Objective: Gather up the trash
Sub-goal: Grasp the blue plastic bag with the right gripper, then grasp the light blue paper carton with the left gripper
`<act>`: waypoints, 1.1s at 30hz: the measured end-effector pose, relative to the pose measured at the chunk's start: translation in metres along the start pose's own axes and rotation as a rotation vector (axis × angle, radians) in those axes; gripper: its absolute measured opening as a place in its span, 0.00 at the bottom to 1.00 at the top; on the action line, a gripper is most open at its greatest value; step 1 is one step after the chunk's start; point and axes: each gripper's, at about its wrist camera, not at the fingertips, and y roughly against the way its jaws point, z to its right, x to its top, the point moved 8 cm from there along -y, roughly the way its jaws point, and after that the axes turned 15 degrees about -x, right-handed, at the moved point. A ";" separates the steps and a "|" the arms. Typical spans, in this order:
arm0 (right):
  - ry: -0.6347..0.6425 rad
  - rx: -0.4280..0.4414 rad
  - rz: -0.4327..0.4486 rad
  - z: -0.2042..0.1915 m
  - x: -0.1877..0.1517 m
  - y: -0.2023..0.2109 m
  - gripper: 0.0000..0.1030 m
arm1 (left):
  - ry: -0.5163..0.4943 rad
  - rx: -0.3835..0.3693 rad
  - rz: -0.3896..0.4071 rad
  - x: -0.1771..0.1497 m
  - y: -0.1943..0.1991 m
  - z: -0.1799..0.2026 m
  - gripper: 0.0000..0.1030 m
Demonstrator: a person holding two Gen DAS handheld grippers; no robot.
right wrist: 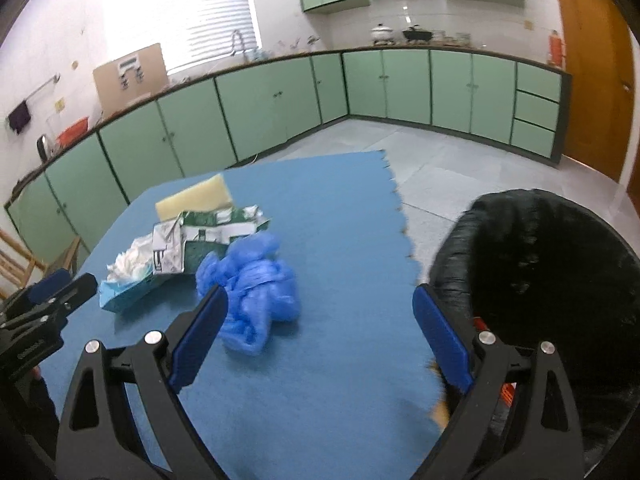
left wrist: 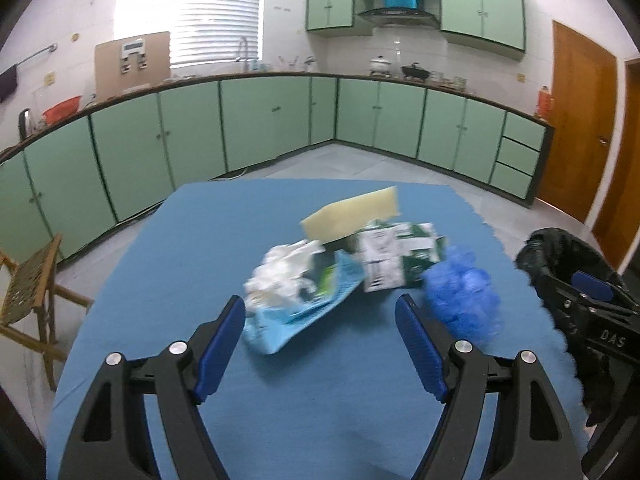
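Trash pile sits mid table [left wrist: 200, 240], on the mat. Sponge block [left wrist: 352, 212] at the back, carton [left wrist: 396, 256] just in front of it, touching. Tissue wad [left wrist: 280, 276] left of carton, lying on a flat wrapper [left wrist: 288, 320] at the near-left of the pile. Crumpled plastic bag [right wrist: 256, 284] at pile's right, touching carton. Bin w/ liner [right wrist: 552, 280] off table's right edge, apart from pile. Cabinets [left wrist: 260, 120] run behind, along the walls
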 end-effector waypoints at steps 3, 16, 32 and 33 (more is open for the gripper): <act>0.033 0.006 -0.022 -0.016 -0.005 -0.013 0.88 | 0.015 0.021 -0.010 -0.007 -0.001 -0.014 0.74; 0.102 0.015 -0.111 -0.052 -0.017 -0.050 0.76 | 0.044 0.039 -0.059 -0.022 -0.018 -0.035 0.74; 0.115 0.096 -0.122 -0.052 -0.021 -0.034 0.51 | 0.028 0.061 -0.130 -0.034 -0.043 -0.041 0.54; 0.113 0.097 -0.120 -0.050 -0.022 -0.033 0.51 | 0.029 0.057 -0.138 -0.035 -0.045 -0.040 0.54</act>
